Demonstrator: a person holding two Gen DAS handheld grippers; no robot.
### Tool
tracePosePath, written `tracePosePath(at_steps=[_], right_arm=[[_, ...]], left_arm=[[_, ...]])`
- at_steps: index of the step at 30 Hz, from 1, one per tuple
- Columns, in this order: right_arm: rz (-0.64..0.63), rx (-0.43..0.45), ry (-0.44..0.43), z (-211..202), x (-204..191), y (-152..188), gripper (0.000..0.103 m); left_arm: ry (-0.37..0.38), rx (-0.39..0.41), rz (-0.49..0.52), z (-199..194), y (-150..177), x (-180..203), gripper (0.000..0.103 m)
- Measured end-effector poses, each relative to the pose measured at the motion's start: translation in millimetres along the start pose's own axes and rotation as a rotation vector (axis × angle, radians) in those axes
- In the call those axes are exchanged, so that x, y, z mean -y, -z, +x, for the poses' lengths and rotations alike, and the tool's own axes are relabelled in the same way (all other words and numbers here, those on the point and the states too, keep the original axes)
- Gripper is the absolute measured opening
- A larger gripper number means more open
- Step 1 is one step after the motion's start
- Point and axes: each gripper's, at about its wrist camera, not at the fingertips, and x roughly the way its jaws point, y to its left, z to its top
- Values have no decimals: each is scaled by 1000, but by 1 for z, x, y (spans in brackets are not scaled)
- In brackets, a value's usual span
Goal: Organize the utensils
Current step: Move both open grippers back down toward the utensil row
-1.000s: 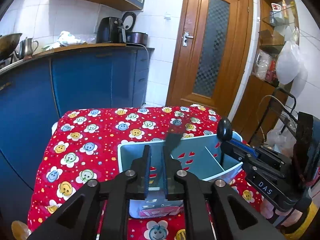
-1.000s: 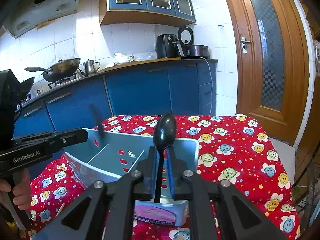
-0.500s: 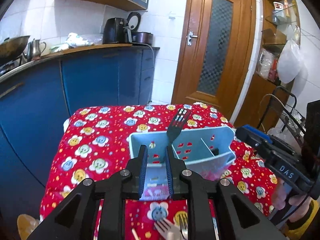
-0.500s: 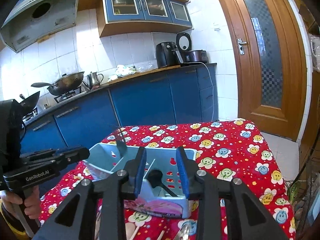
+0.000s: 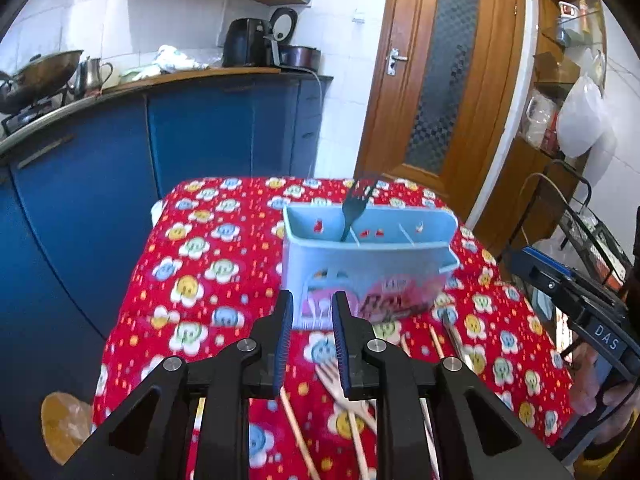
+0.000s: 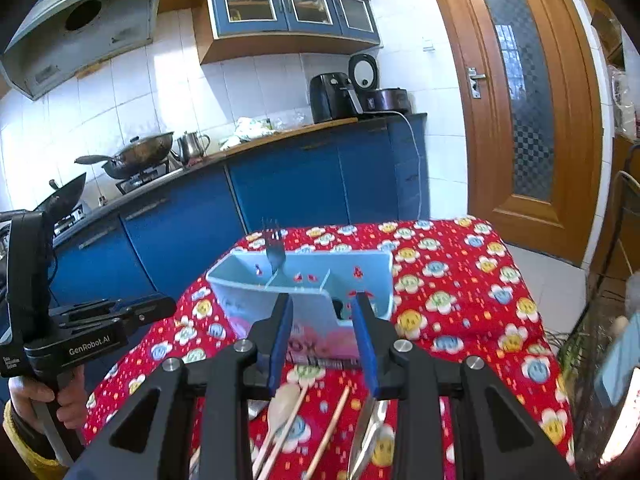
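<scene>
Now between placements. Black fork (image 5: 357, 205) stood in the blue caddy (image 5: 366, 264). Left gripper (image 5: 308, 340) fingers slightly parted, empty; right gripper (image 6: 323, 344) fingers wider, empty. In front of caddy lay wooden spoon (image 6: 282, 400), chopsticks (image 6: 330, 424), knife (image 6: 366, 436). Next, likely: lower, grasp one.

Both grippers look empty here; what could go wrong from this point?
The black fork leans in the light blue plastic caddy; bumping it might tip it out. Wooden chopsticks and a wooden spoon lie crowded under the open right gripper, so it may grab two.
</scene>
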Motion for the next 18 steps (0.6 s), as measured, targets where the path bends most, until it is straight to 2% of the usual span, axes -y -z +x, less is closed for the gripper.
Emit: tracePosePath(at_steps=[8, 18], right_arm=[[30, -54, 48, -21, 0, 28, 34], [78, -159, 66, -20, 12, 60, 35]], left_arm=[[-7, -83, -2, -7, 32, -2, 24], [-17, -192, -29, 10, 61, -7, 24]])
